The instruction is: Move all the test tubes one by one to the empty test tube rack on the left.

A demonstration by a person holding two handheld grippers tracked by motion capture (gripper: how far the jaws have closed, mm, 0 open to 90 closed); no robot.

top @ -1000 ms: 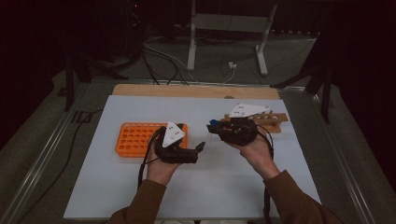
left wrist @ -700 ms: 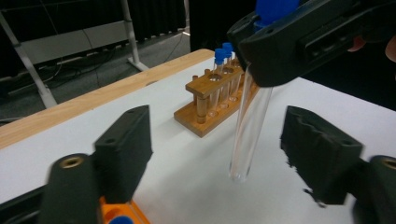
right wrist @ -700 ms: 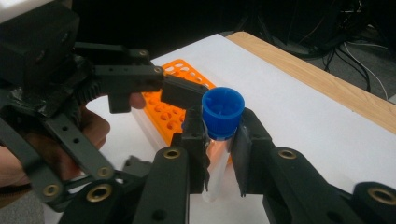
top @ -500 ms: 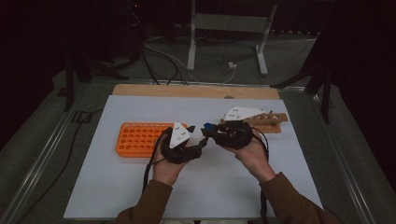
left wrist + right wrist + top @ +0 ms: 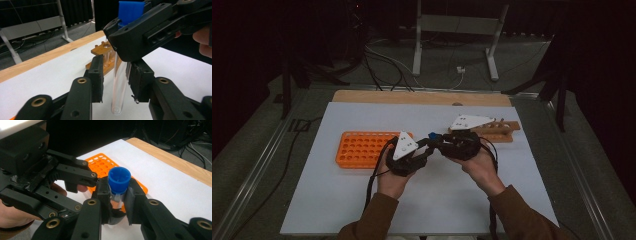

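The person's two hands meet over the near middle of the white table (image 5: 337, 210). The right gripper (image 5: 117, 195) is clamped tight on a clear test tube (image 5: 119, 85), just under its blue cap (image 5: 119, 178). The left gripper (image 5: 116, 77) has just been closing around the tube's lower part; a second ago it sat apart, left of the tube. Its pads look close but maybe not pressing yet. So a hand-over looks underway. Farther left lies the orange rack (image 5: 362, 148); farther right, the wooden rack (image 5: 497, 131).
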